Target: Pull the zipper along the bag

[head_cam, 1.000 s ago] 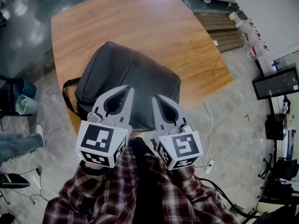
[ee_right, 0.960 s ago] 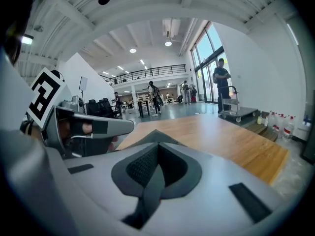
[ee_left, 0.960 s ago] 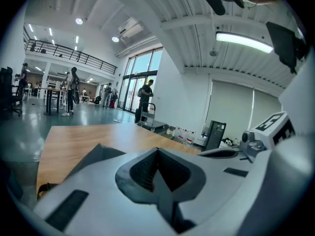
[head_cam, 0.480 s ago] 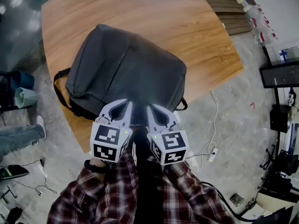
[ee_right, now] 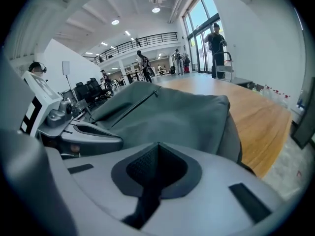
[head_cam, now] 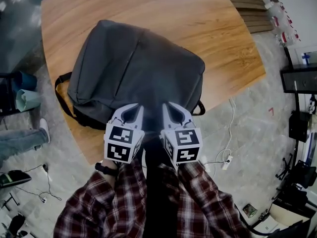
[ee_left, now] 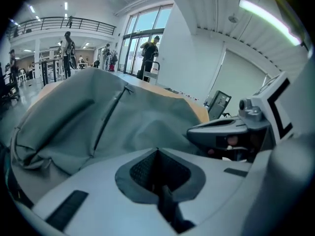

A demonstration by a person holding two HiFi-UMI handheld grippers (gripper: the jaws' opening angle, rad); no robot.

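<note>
A dark grey backpack lies flat on the wooden table, and a zipper seam runs along its top face. Both grippers hover side by side over the bag's near edge. My left gripper is shut, jaws meeting at the tips with nothing between them. My right gripper is shut the same way and holds nothing. In the left gripper view the bag fills the ground beyond the shut left gripper, and the zipper seam runs away from it. The right gripper view shows the bag past the shut right gripper.
A strap loop hangs off the bag's left side, and a small handle sticks out at its right. The table's near edge lies just under the grippers. Cables trail on the floor at the right. A person's leg shows at the left.
Both grippers have dropped away from the head camera and now look smaller, hanging at the bag's near edge. The view has shifted, so more of the bag shows. Both stayed shut.
</note>
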